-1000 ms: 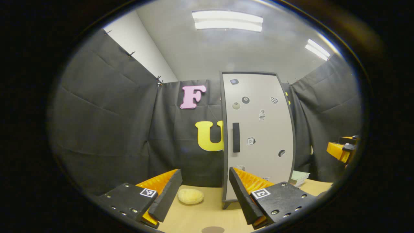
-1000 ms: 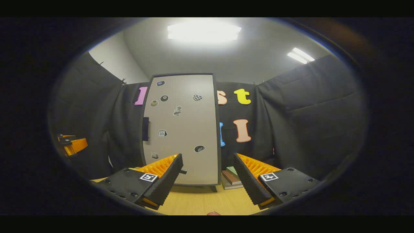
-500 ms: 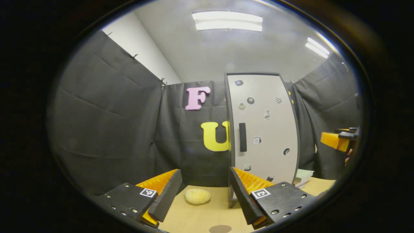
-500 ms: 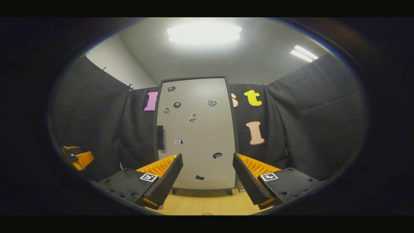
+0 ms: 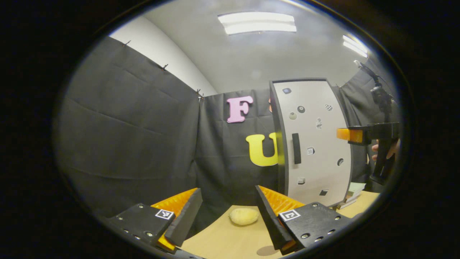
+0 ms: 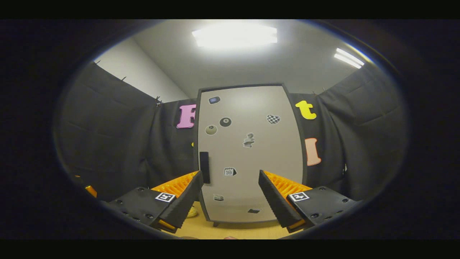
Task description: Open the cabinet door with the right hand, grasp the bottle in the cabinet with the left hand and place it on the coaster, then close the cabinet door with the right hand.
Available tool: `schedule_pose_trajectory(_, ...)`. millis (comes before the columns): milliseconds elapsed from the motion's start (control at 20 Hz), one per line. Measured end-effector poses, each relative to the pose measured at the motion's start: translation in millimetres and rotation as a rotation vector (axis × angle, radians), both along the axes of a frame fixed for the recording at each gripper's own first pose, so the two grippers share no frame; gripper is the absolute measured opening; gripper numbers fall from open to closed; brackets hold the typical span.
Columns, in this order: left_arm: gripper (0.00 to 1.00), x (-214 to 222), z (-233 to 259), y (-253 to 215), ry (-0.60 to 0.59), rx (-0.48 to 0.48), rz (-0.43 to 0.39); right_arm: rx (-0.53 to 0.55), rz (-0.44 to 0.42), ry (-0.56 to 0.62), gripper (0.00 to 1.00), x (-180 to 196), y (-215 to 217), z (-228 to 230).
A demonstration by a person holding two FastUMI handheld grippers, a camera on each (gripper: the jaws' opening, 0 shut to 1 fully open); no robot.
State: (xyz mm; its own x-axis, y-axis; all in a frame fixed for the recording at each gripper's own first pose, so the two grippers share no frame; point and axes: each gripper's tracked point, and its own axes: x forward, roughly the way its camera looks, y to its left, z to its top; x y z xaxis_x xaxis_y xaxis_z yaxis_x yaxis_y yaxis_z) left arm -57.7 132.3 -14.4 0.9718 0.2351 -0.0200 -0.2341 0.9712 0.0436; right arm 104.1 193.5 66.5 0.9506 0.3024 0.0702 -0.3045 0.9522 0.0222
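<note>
The cabinet (image 6: 248, 154) stands upright on the counter (image 5: 230, 237) against the booth's back wall, and its door (image 5: 316, 144) is closed flat, so you cannot see the bottle behind it. In your right gripper view the cabinet sits straight ahead, its dark handle (image 6: 204, 167) on the door's left edge just above your right tool's left finger. In your left gripper view the cabinet stands to the right of centre, with its handle (image 5: 296, 148) near the door's left side. Small stickers are scattered over the door face. Your right tool (image 6: 230, 201) is held with its fingers wide apart and nothing between them, short of the door and not touching the handle. In the left gripper view that same tool (image 5: 350, 134) shows at the far right, level with the door's middle, with your hand (image 5: 386, 149) gripping it. Your left tool (image 5: 226, 216) is also spread apart and empty, low over the counter. A stack of books (image 5: 354, 192) lies beside the cabinet's right foot. A pale yellow lump (image 5: 244, 216) rests on the counter between your left tool's fingers but farther off. The coaster (image 5: 265, 250), a dark disc, lies on the counter at the near edge, partly hidden by the left tool's right finger.
</note>
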Motion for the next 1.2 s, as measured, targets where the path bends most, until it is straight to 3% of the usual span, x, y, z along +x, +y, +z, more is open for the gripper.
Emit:
schedule_pose_trajectory(50,0.84,-3.5,-2.9,7.1,0.005,-0.001,0.015,0.003,0.011,-0.002,0.94,7.0,11.2,1.4)
schedule_pose_trajectory(100,0.84,-6.2,-5.8,15.6,0.012,-0.002,0.031,0.006,0.021,0.002,0.94,13.9,22.1,2.2)
schedule_pose_trajectory(150,0.9,-11.1,-8.9,22.8,0.017,0.0,0.047,0.006,0.03,0.006,0.94,20.9,32.7,2.2)
schedule_pose_trajectory(250,0.9,-21.7,-10.1,38.7,0.023,0.003,0.076,-0.009,0.034,0.008,0.99,36.7,50.7,3.2)
schedule_pose_trajectory(300,0.84,-25.1,-10.6,45.9,0.026,0.005,0.088,-0.021,0.036,0.008,0.94,45.8,59.7,2.9)
schedule_pose_trajectory(350,0.84,-30.6,-12.2,52.3,0.03,0.007,0.1,-0.033,0.036,0.005,0.94,55.0,67.9,2.6)
schedule_pose_trajectory(400,0.9,-34.9,-12.0,58.4,0.037,0.011,0.113,-0.045,0.032,0.004,0.99,64.8,74.7,1.9)
schedule_pose_trajectory(450,0.84,-38.1,-14.1,65.5,0.042,0.012,0.127,-0.054,0.031,0.007,0.99,74.1,81.5,0.1)
schedule_pose_trajectory(500,0.84,-41.4,-14.8,70.5,0.046,0.013,0.137,-0.06,0.031,0.014,0.94,84.5,89.5,-2.2)
schedule_pose_trajectory(550,0.84,-44.5,-15.0,74.0,0.049,0.013,0.146,-0.065,0.031,0.028,0.99,94.8,96.4,-5.2)
schedule_pose_trajectory(700,0.84,-51.4,-15.5,85.3,0.06,0.023,0.173,-0.088,0.021,0.081,0.98,123.3,112.7,-19.9)
schedule_pose_trajectory(800,0.84,-56.9,-15.1,90.3,0.064,0.027,0.188,-0.12,0.002,0.113,0.91,141.0,118.4,-31.9)
schedule_pose_trajectory(900,0.84,-62.8,-16.3,95.2,0.067,0.029,0.204,-0.136,-0.011,0.155,0.94,153.9,121.0,-45.8)
schedule_pose_trajectory(950,0.84,-67.2,-17.3,97.7,0.07,0.03,0.214,-0.133,-0.014,0.18,0.84,158.7,122.7,-51.9)
schedule_pose_trajectory(1050,0.84,-66.4,-19.1,99.1,0.076,0.029,0.228,-0.126,-0.02,0.228,0.83,165.1,124.2,-64.1)
schedule_pose_trajectory(1200,0.84,-68.0,-20.5,101.0,0.081,0.03,0.247,-0.108,-0.05,0.257,0.71,172.7,121.5,-71.2)
